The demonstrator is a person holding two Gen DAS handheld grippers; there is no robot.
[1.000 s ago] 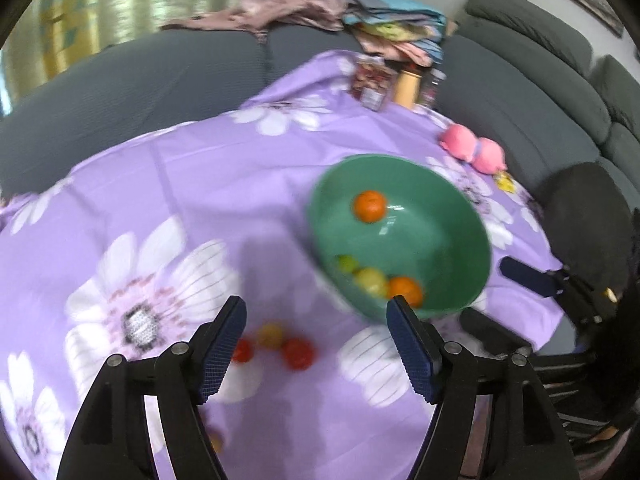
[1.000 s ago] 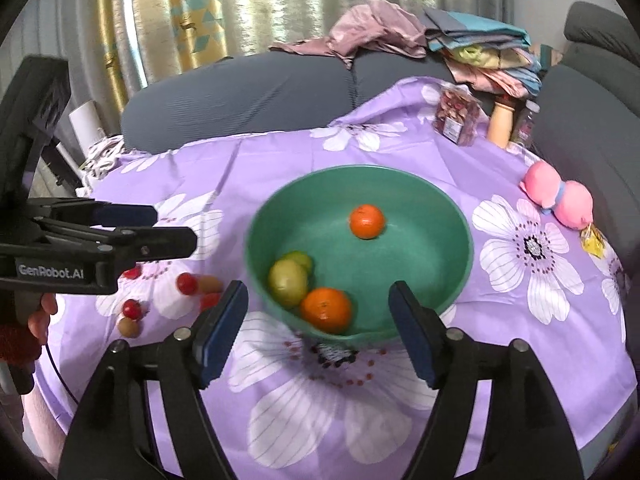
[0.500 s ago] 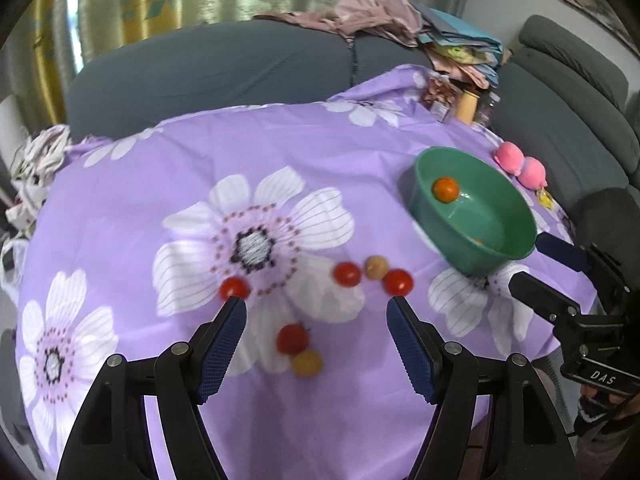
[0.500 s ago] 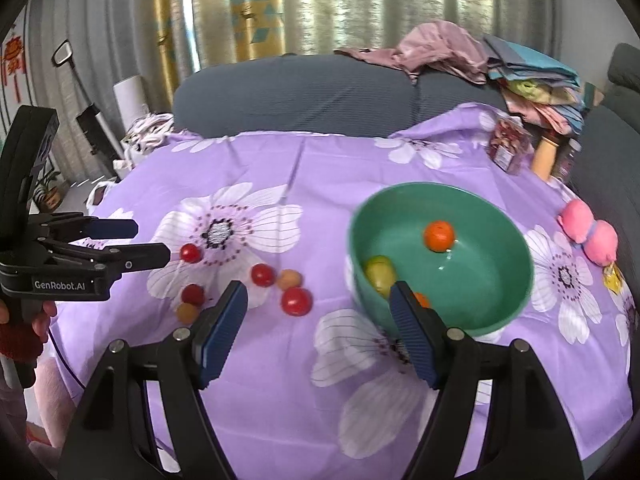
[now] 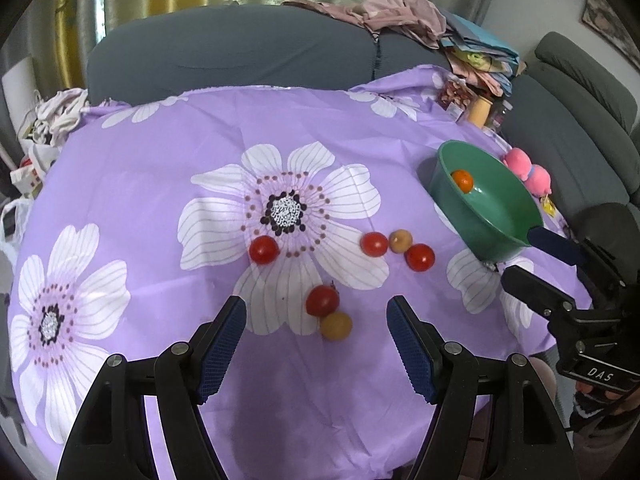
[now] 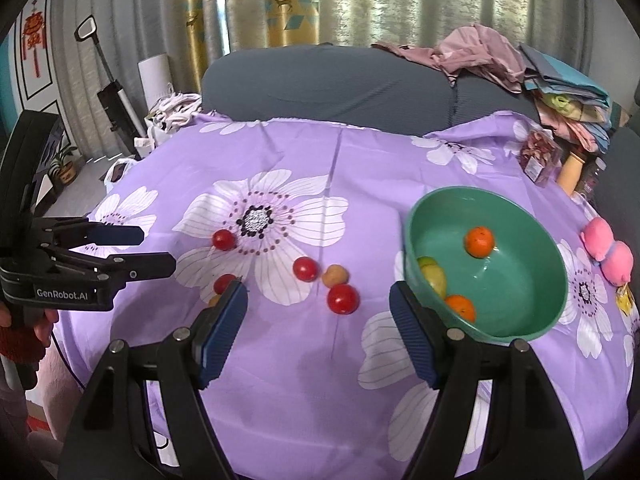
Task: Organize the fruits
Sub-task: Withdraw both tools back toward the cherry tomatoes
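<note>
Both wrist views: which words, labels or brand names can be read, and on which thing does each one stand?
"GenRobot.AI": on the body of the left gripper, right wrist view.
"DAS": on the body of the right gripper, left wrist view.
Snack packet label: too small to read.
Red wall hanging: no characters legible.
Yellow tag by the pink toy: too small to read.

Six small fruits loose; four in green bowl
</note>
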